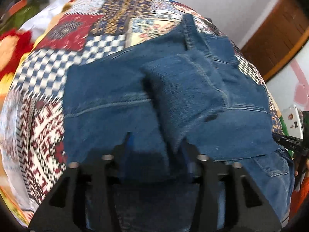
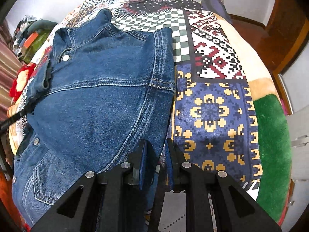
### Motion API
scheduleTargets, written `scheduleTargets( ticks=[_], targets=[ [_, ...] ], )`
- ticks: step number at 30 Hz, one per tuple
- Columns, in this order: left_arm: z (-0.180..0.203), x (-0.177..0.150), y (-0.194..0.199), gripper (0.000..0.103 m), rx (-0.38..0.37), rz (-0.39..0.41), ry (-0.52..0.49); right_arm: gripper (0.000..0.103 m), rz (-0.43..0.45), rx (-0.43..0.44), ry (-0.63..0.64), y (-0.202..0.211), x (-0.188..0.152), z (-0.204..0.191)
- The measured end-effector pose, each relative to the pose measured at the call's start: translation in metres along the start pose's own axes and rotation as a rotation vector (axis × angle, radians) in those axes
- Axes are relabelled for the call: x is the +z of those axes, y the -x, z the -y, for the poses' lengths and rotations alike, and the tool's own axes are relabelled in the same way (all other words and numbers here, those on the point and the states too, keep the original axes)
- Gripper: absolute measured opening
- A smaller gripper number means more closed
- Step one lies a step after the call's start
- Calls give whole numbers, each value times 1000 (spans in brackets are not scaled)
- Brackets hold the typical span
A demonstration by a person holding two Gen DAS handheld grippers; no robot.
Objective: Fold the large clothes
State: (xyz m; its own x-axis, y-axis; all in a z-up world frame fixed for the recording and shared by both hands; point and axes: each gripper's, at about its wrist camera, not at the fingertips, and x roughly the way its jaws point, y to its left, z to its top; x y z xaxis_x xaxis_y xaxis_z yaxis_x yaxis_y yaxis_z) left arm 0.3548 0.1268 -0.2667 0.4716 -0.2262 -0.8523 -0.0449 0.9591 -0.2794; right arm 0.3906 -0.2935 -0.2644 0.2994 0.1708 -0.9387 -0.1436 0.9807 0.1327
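A blue denim jacket point(image 2: 100, 96) lies spread on a patchwork bedspread point(image 2: 210, 112), its collar point(image 2: 77, 36) at the far end. My right gripper point(image 2: 156, 150) points steeply down at the jacket's near right edge and is shut on a fold of denim there. In the blurred left wrist view the jacket point(image 1: 106, 89) has one sleeve point(image 1: 183, 89) laid back across its body. My left gripper point(image 1: 156, 145) hangs over it with jaws apart. The sleeve's end lies beside the right finger point(image 1: 186, 147), and neither pad presses on it.
A heap of coloured clothes point(image 1: 19, 38) sits past the bed's far left side. A green and cream blanket point(image 2: 274, 145) borders the bedspread on the right. A brown wooden door frame point(image 1: 276, 38) stands against the white wall.
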Motion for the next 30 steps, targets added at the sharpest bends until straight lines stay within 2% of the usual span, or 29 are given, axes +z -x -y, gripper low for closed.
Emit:
scheduleTargets(
  ticks=[4,7,11,16,21,26,30],
  targets=[
    [-11,-11,3,64,-18,5,44,15,-6,-25,2,2,-2,-4],
    [-6,-11,8,64,5,-8,21,15,-14,-38,-2,4,-2,-7],
    [17,-7,25,64,70,9,-107,15,-43,-52,5,5,1,-11],
    [53,0,44,72,44,59,-237,15,-18,-32,13,15,9,-14],
    [79,14,17,72,62,18,-367,15,44,-4,30,32,27,-21],
    [89,19,-28,72,171,-65,-457,15,79,10,66,36,44,-34],
    [92,22,-34,74,203,-40,-463,15,53,7,97,17,50,-43]
  ],
)
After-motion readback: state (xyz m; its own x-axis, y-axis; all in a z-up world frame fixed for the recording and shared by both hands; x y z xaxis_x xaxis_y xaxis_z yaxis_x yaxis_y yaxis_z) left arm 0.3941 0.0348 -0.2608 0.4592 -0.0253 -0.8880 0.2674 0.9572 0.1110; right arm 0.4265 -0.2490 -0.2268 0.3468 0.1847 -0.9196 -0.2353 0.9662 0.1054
